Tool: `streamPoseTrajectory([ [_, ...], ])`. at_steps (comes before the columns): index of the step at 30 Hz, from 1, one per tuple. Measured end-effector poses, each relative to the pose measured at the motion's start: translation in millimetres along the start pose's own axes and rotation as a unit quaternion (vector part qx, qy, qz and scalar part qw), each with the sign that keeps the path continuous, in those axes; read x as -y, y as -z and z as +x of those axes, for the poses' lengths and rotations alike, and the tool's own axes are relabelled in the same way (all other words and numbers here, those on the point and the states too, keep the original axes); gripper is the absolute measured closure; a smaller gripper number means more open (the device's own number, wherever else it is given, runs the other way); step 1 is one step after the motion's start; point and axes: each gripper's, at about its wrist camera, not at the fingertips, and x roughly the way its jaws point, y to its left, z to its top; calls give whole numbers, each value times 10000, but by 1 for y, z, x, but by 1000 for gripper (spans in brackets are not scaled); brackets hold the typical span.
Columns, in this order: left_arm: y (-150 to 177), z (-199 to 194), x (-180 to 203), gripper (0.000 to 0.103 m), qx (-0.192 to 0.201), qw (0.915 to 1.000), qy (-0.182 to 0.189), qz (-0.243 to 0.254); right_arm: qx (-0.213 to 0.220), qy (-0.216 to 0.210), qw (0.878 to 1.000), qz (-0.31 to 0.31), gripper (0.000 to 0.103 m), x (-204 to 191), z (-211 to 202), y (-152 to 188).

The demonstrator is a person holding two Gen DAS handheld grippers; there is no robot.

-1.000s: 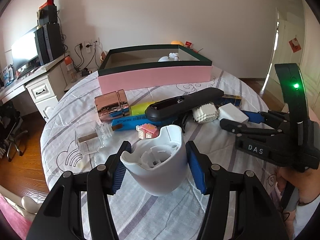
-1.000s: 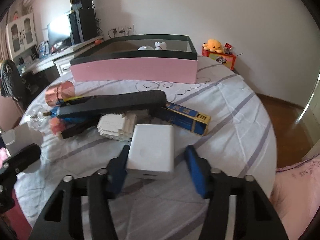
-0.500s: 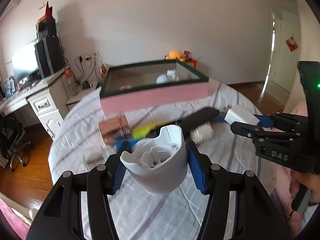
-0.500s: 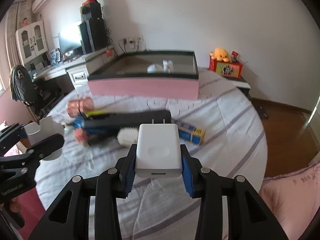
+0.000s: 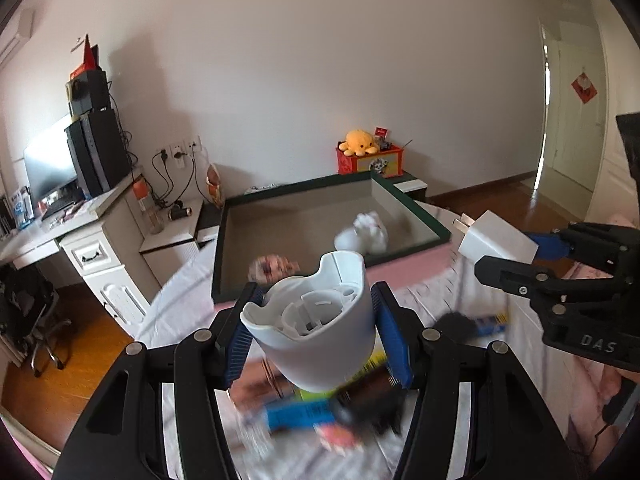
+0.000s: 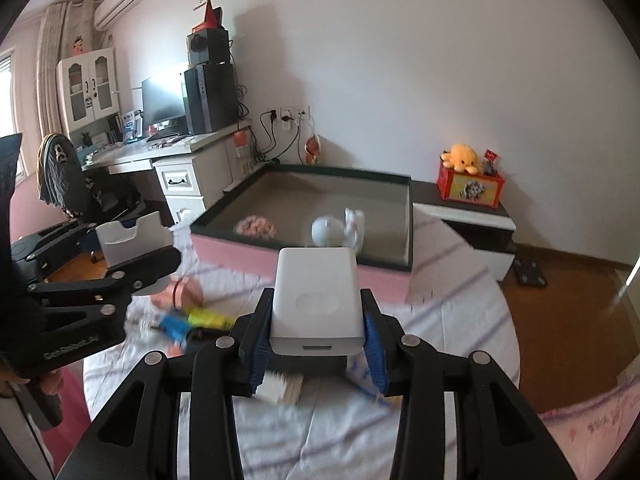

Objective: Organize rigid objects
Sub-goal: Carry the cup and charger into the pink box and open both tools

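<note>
My left gripper (image 5: 314,340) is shut on a white plastic cup-shaped housing (image 5: 316,328) and holds it in the air above the table. My right gripper (image 6: 318,340) is shut on a white power adapter (image 6: 318,300), also lifted; the adapter shows in the left wrist view (image 5: 496,242) too. Ahead stands a pink box with a dark green rim (image 5: 416,206), (image 6: 410,216). Inside it lie white objects (image 5: 366,232) and a pinkish item (image 6: 256,225).
Below the grippers, blurred items lie on the striped tablecloth: a blue box (image 5: 300,416), a yellow item (image 6: 210,318), a black device (image 5: 456,326). A white desk with a monitor (image 6: 164,100) stands left. A yellow plush on a red box (image 6: 470,180) sits behind.
Both grippers have risen and moved forward toward the pink box with their objects. The right gripper closed on the adapter and lifted it off the table.
</note>
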Motion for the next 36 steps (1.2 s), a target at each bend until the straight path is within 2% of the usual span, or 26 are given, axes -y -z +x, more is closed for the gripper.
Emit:
streamPoseTrajectory([
  [6, -41, 46, -20, 46, -123, 9998, 158, -49, -51, -141, 9998, -120, 62, 12, 38, -50],
  [10, -67, 89, -37, 46, -357, 9992, 141, -108, -181, -115, 9997, -138, 62, 21, 71, -75],
  [16, -84, 158, -53, 46, -852, 9963, 7, -101, -579, -166, 9981, -104, 62, 33, 139, -104],
  [26, -81, 231, -69, 45, -1627, 9865, -132, 83, -1482, -339, 9879, -292, 62, 22, 239, -119],
  [28, -79, 238, -70, 47, -1677, 9853, -253, 219, -1681, -334, 9847, -311, 62, 21, 253, -118],
  [33, -78, 245, -77, 48, -1743, 9842, -274, 162, -1994, -313, 9785, -424, 62, 17, 276, -112],
  [36, -77, 242, -79, 42, -1697, 9844, -427, 165, -2030, -267, 9778, -451, 61, 16, 278, -110],
])
